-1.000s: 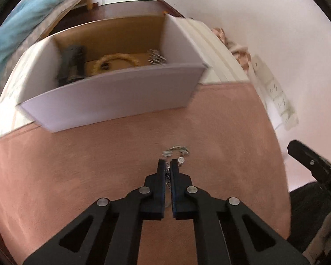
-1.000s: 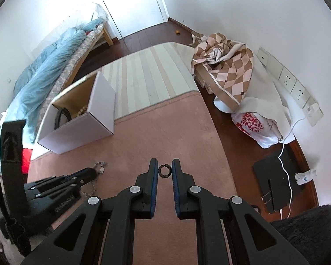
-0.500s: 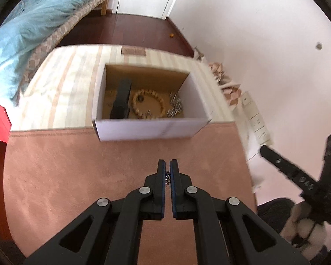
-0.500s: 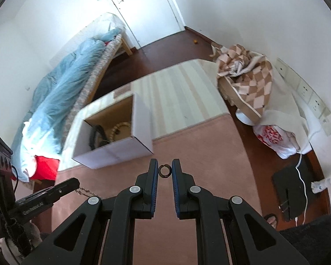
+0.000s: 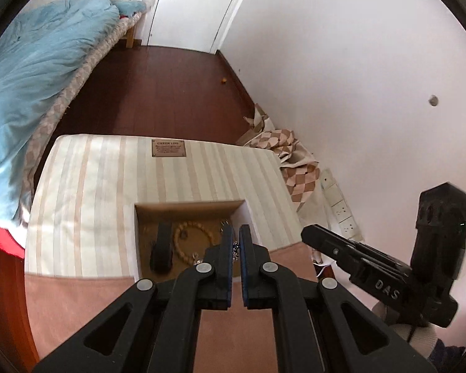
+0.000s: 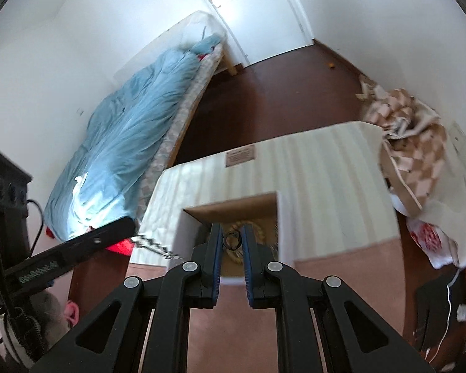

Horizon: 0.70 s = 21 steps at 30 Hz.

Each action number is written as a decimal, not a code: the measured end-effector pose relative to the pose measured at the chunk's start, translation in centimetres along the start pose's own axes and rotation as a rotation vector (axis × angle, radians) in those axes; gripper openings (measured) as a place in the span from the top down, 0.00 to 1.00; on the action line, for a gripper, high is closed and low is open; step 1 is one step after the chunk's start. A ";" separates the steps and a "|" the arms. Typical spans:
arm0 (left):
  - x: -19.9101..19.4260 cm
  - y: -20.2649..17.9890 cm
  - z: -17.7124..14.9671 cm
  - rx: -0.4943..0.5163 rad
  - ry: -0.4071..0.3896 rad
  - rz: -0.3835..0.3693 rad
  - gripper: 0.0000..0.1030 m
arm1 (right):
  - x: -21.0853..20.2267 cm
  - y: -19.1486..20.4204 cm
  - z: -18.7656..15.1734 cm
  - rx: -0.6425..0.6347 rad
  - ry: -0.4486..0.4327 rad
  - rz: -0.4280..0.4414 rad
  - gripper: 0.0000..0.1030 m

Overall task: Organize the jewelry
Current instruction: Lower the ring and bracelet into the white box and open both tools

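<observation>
Both grippers have risen since the earlier frames and now hang above the open box, which sat well ahead of them a second ago.

Largest to smallest: the bed with the blue duvet runs along the far left wall. The striped mattress carries the pink cloth on its near part. The box stands where the stripes meet the pink cloth, white outside and brown inside. A checked blanket lies heaped off the mattress's right edge.

Inside the box, a dark strap-like item lies along the left wall, a bead bracelet sits mid-floor, and small silvery pieces lie near the right wall, too small to identify.

The left gripper has its fingers drawn narrow on a silver chain, seen pinched in the gap in the left wrist view. In the right wrist view the chain trails from the tip, blurred, left of the box.

The right gripper is closed to a narrow gap on a small dark ring, held upright between the blue pads, over the box interior.
</observation>
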<state>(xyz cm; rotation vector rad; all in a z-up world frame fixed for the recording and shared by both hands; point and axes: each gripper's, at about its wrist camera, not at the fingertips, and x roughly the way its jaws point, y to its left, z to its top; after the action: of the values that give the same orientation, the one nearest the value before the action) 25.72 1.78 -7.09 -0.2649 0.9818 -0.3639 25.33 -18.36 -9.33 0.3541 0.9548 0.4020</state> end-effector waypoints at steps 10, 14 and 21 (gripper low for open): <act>5.6 4.5 2.5 -0.106 0.159 0.114 0.94 | 9.3 -1.3 2.6 0.050 0.265 0.044 0.87; 6.1 5.3 2.7 -0.116 0.176 0.227 0.91 | 10.9 -1.1 2.7 0.030 0.327 0.034 0.87; 4.5 6.5 3.0 -0.128 0.094 0.297 0.06 | 12.0 0.7 2.9 -0.050 0.381 -0.057 0.86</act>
<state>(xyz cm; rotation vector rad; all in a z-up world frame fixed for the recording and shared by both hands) 31.71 6.04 -11.33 -0.2154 1.1213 -0.0428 33.83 -12.29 -16.02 0.2066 1.3208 0.4494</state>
